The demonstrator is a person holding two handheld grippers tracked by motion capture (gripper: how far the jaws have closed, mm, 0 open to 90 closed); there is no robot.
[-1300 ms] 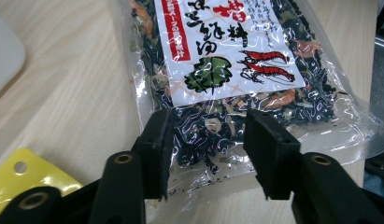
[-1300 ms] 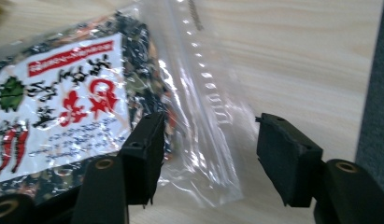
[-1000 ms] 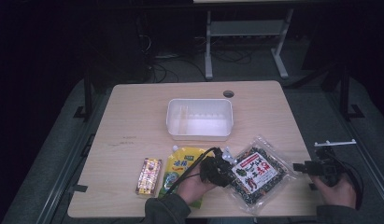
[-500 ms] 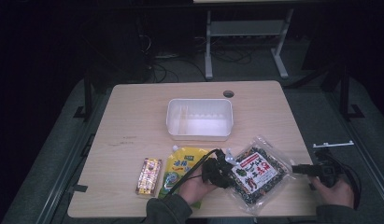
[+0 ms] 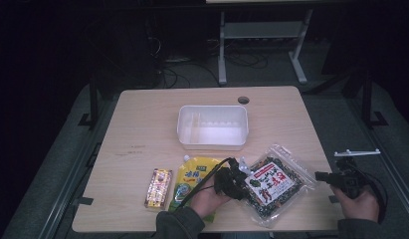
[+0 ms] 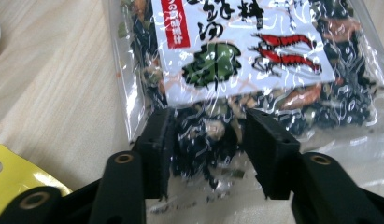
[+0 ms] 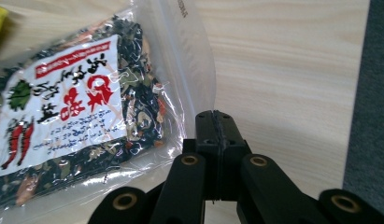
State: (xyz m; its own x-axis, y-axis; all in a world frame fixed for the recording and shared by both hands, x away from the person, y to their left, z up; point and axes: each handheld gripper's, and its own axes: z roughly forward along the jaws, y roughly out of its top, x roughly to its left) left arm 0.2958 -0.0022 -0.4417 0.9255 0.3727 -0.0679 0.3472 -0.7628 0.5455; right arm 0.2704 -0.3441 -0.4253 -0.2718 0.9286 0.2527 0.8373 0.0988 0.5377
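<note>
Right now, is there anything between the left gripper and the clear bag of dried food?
Nothing visible. The left gripper is open, and its jaws already stand on either side of one end of the clear bag. Only bare table lies beside it.

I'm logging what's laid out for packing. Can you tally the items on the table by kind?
White plastic tub: 1
Clear bag of dark dried mix with a white label: 1
Yellow pouch: 1
Small red-and-yellow packet: 1
Total: 4 things, 3 of them food packages.
</note>
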